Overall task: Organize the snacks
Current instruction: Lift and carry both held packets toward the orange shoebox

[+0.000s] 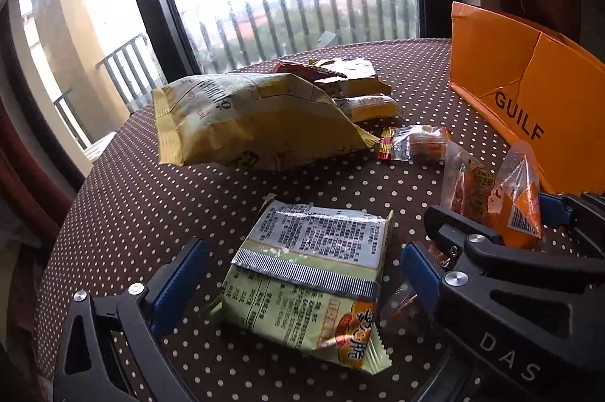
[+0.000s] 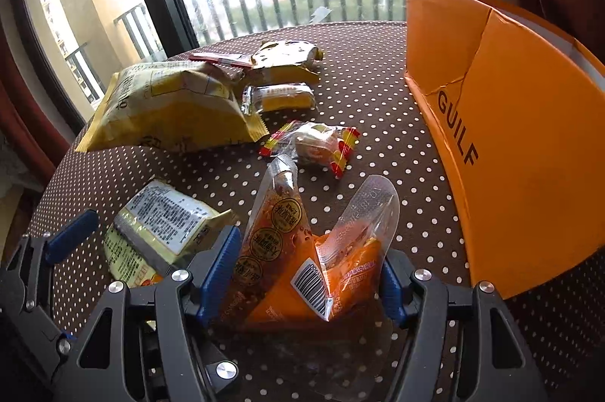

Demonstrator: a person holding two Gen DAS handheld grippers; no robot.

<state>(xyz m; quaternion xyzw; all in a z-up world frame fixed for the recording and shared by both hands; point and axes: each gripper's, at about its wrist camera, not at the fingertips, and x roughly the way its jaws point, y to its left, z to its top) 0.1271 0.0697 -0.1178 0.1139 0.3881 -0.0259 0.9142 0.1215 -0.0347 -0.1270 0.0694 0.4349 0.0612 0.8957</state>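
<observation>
My left gripper (image 1: pixel 302 281) is open, its blue-padded fingers on either side of a pale green snack packet (image 1: pixel 308 284) lying on the dotted table, not touching it. The packet also shows in the right wrist view (image 2: pixel 159 235). My right gripper (image 2: pixel 308 273) is shut on an orange and clear snack pouch (image 2: pixel 298 250), which buckles upward between the pads. That pouch and the right gripper show in the left wrist view (image 1: pixel 487 201). An orange GUILF box (image 2: pixel 510 137) stands open at the right.
A large yellow chip bag (image 1: pixel 249 122) lies at the back left. A clear wrapped sweet with red-yellow ends (image 2: pixel 314 145), a yellow bar (image 2: pixel 283 97) and more small packets (image 2: pixel 283 58) lie behind. The round table (image 1: pixel 132 213) has a brown dotted cloth; a window is beyond.
</observation>
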